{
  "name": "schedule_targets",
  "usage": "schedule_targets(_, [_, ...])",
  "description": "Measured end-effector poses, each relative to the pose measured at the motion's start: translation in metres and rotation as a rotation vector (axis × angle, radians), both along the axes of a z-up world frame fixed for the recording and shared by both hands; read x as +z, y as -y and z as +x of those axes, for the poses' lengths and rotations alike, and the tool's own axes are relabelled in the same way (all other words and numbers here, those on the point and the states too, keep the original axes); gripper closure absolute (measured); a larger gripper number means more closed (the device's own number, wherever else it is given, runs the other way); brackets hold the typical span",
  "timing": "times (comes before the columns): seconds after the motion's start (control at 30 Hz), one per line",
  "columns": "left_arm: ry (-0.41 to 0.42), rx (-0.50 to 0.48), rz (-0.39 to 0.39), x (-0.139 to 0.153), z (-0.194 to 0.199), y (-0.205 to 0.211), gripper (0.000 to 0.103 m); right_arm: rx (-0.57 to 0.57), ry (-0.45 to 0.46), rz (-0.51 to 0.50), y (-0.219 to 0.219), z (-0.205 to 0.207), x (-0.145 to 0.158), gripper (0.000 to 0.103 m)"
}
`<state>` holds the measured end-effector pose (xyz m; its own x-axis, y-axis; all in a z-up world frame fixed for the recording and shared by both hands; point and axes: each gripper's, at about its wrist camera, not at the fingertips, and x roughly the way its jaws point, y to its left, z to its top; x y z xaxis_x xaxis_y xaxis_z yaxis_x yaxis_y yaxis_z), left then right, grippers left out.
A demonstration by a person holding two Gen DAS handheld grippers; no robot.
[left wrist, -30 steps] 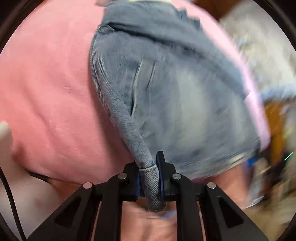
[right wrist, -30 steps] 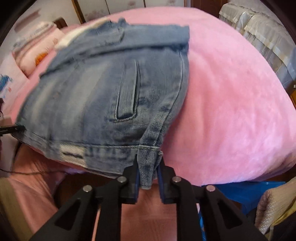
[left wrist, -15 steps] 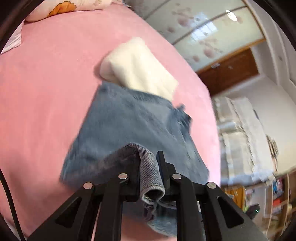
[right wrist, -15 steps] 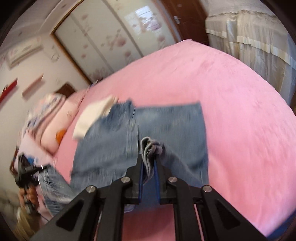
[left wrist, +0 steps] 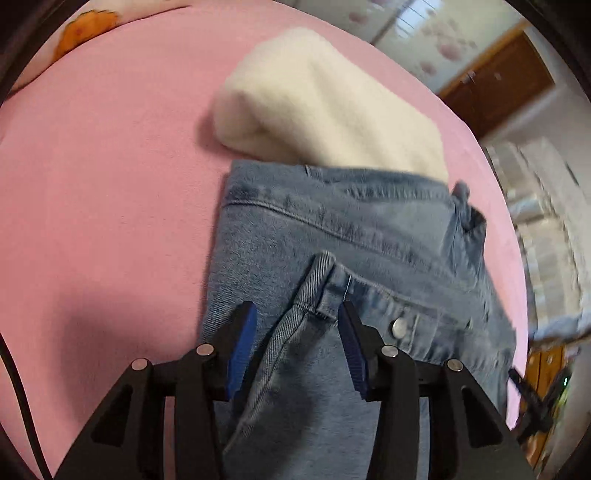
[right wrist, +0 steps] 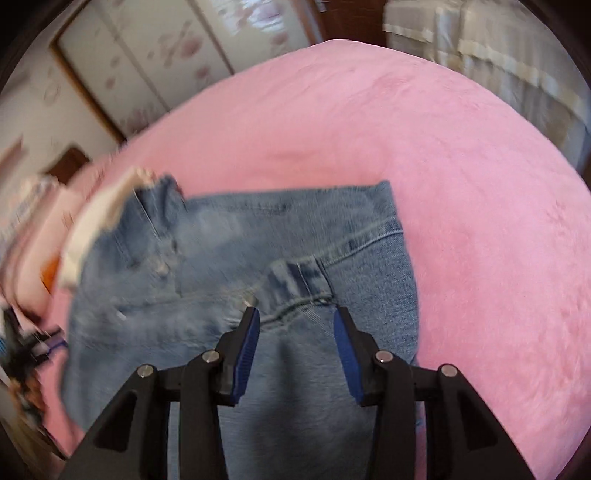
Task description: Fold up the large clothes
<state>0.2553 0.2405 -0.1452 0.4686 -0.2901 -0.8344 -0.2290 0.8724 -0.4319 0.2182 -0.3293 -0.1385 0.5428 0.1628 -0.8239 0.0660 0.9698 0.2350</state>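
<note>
**Denim jacket lies folded on the pink bed, both grippers let go**

The denim jacket [left wrist: 332, 236] lies on the pink bed [left wrist: 110, 184]. It is folded over on itself, with one layer on top of another. A folded corner with a thick seam sits just in front of each gripper. A metal button [left wrist: 399, 326] shows near the hem.

The left gripper [left wrist: 297, 347] has its two fingers wide apart. The jacket corner sits between them, but they do not squeeze it. The right gripper [right wrist: 295, 339] is the same: fingers spread, cloth between them, nothing pinched.

Denim looks thick and a bit heavy. It is soft enough to bend, but stiffer than a shirt, so I think a fold will stay where it is put. It is rough, not slippery, and it will not break. The best places to grab look like the thick seams and the hem corners, because the cloth there is bunched and strong. Grabbing near the button could make the fingers slip off metal.

A fluffy white garment [left wrist: 325, 99] lies folded at the far side of the jacket, and its near edge seems to touch the jacket's far edge. A patterned pillow [left wrist: 85, 29] shows at the top of the bed.

There are no boxes, baskets or bins to see, so nothing is held inside anything.
</note>
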Motion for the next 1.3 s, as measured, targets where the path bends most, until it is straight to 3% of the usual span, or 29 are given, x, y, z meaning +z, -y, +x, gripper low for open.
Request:
schedule_targets(0.1, [0.016, -0.079, 0.048, -0.009, 0.003, 0.01, 0.055, 0.024, -0.009, -0.078, -0.002, 0.006, -0.01, 0.06])
schedule_targets(0.3, [0.056, -0.231, 0.181, -0.009, 0.011, 0.033, 0.039, 0.079, -0.017, -0.102, -0.01, 0.019, -0.019, 0.047])
schedule_targets(0.4, [0.05, -0.309, 0.276, -0.012, 0.015, 0.05, 0.036, 0.097, -0.012, -0.119, -0.016, 0.024, -0.02, 0.044])
schedule_targets(0.53, [0.052, -0.406, 0.423, -0.017, 0.018, 0.07, 0.036, 0.119, 0.0, -0.149, -0.025, 0.027, -0.02, 0.042])
schedule_targets(0.6, [0.058, -0.446, 0.446, -0.018, 0.018, 0.075, 0.049, 0.131, 0.003, -0.175, -0.028, 0.027, -0.022, 0.044])
schedule_targets(0.63, [0.053, -0.457, 0.467, -0.019, 0.018, 0.079, 0.05, 0.138, 0.012, -0.195, -0.031, 0.025, -0.023, 0.049])
schedule_targets(0.7, [0.056, -0.452, 0.522, -0.017, 0.016, 0.082, 0.065, 0.136, 0.024, -0.25, -0.035, 0.02, -0.022, 0.063])
schedule_targets(0.73, [0.067, -0.447, 0.567, -0.014, 0.011, 0.086, 0.068, 0.139, 0.036, -0.256, -0.037, 0.017, -0.02, 0.07])
schedule_targets(0.83, [0.14, -0.368, 0.678, -0.002, -0.002, 0.091, 0.09, 0.125, 0.082, -0.307, -0.042, 0.007, -0.01, 0.078])
schedule_targets(0.97, [0.223, -0.244, 0.694, 0.021, -0.022, 0.086, 0.089, 0.057, 0.175, -0.287, -0.031, -0.012, 0.02, 0.078])
schedule_targets(1.07, [0.277, -0.205, 0.712, 0.04, -0.032, 0.091, 0.089, 0.041, 0.235, -0.264, -0.025, -0.021, 0.044, 0.079])
schedule_targets(1.3, [0.366, -0.077, 0.679, 0.085, -0.037, 0.084, 0.09, 0.034, 0.352, -0.279, -0.033, -0.028, 0.086, 0.079])
